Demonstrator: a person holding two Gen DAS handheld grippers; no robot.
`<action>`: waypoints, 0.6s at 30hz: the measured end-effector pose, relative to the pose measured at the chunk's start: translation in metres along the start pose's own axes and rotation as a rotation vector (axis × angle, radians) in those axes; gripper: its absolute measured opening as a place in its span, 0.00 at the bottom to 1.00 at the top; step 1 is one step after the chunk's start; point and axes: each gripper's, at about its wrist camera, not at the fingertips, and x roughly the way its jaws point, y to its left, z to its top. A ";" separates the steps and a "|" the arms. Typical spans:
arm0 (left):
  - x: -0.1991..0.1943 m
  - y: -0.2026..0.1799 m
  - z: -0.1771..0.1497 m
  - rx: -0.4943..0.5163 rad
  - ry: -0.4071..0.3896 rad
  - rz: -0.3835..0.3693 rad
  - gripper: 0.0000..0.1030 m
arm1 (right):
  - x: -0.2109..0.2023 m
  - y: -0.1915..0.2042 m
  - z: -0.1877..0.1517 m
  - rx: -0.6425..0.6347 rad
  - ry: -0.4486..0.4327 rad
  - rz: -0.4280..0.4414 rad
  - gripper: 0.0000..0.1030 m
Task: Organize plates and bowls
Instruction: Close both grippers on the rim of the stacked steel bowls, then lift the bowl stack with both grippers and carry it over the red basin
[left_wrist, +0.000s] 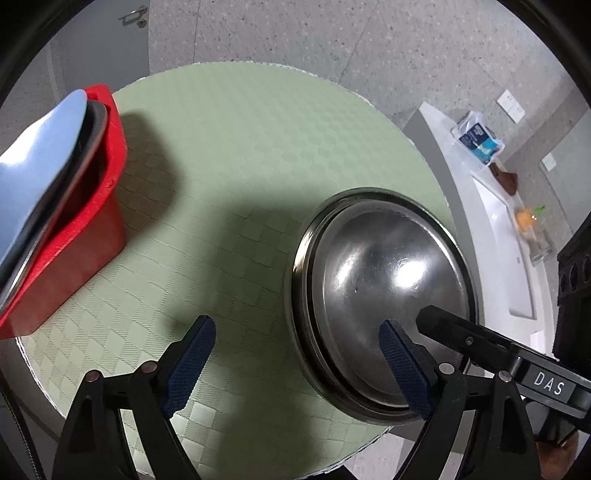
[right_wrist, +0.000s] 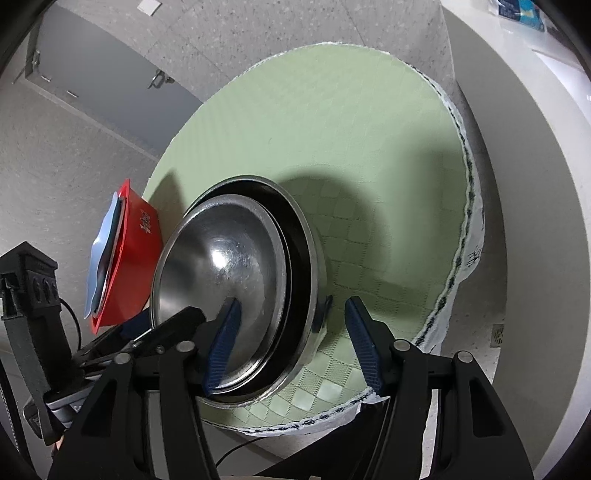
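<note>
Stack: steel bowl (right_wrist: 236, 258) nested in steel pan (right_wrist: 306, 295) on the table (right_wrist: 332, 129), straddled by right claw (right_wrist: 291, 347).
Right claw: half-wide, not gripping.
Left claw (left_wrist: 295, 365): wide, empty, stack's rim at its right finger.
Nearer: right.

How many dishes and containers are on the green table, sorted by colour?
Steel: 2, the steel plate nested in the steel pan.
Red: 1, the red bin.
Light blue: 1, the blue plate standing in the bin.
Total: 4.
</note>
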 end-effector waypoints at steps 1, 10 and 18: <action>0.002 0.000 0.001 0.001 0.006 -0.007 0.77 | 0.002 0.000 0.000 0.002 0.004 0.002 0.51; 0.018 0.002 0.016 0.048 0.034 -0.068 0.43 | 0.007 0.000 -0.001 -0.006 0.022 -0.006 0.44; 0.008 -0.001 0.003 0.083 0.015 -0.051 0.40 | -0.001 0.009 -0.010 -0.006 -0.008 -0.016 0.44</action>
